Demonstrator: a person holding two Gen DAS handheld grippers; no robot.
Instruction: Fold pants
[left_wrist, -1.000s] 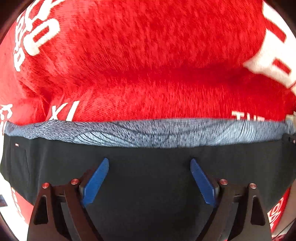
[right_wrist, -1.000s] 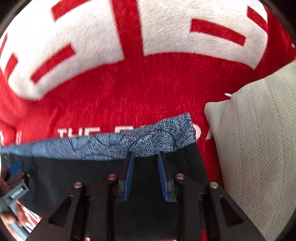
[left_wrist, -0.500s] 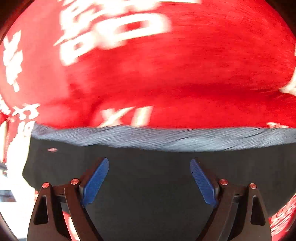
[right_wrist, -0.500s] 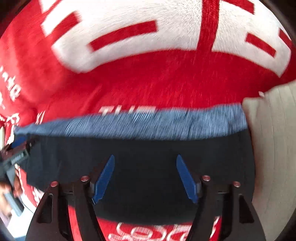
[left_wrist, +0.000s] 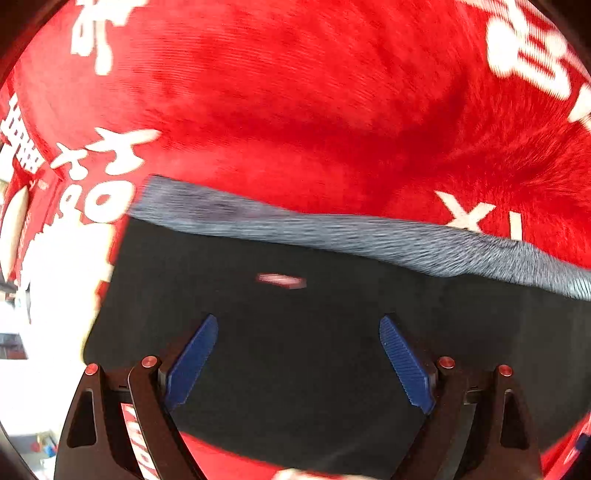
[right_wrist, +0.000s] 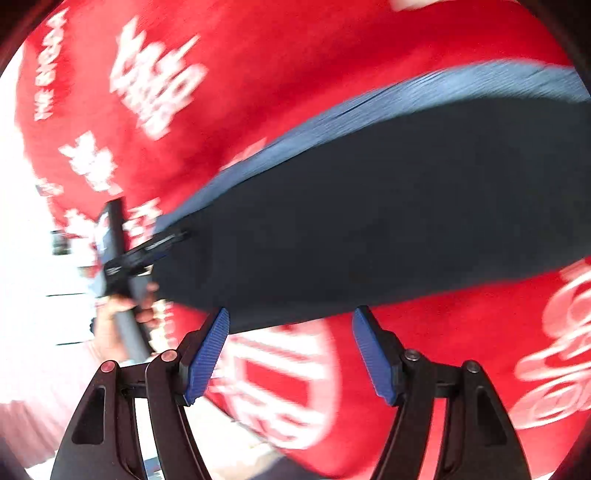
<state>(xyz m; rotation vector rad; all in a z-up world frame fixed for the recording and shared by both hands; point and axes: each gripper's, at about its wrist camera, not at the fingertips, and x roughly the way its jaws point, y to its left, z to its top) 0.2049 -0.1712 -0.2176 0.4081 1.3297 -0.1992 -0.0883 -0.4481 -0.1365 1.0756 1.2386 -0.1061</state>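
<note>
1. Black folded pants (left_wrist: 314, 350) with a grey-blue speckled waistband (left_wrist: 332, 229) are laid on a red fleece blanket with white lettering (left_wrist: 295, 110).
2. Left gripper (left_wrist: 298, 356) is held spread above the pants.
3. Right gripper (right_wrist: 291, 354) is spread, empty, at the pants' near edge.

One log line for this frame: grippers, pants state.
left gripper: open, empty, over pants | right gripper: open, empty, at pants edge | pants: flat on red blanket, waistband visible

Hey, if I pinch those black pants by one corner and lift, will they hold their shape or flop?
Probably flop: the black pants lie flat and thin on the red blanket, following its surface like soft knit. They look light, so one corner may lift easily while the rest drags. The fuzzy blanket likely grips the fabric, so pushing would probably bunch it rather than slide it. The grey-blue waistband looks thicker, maybe a firmer hold.
</note>
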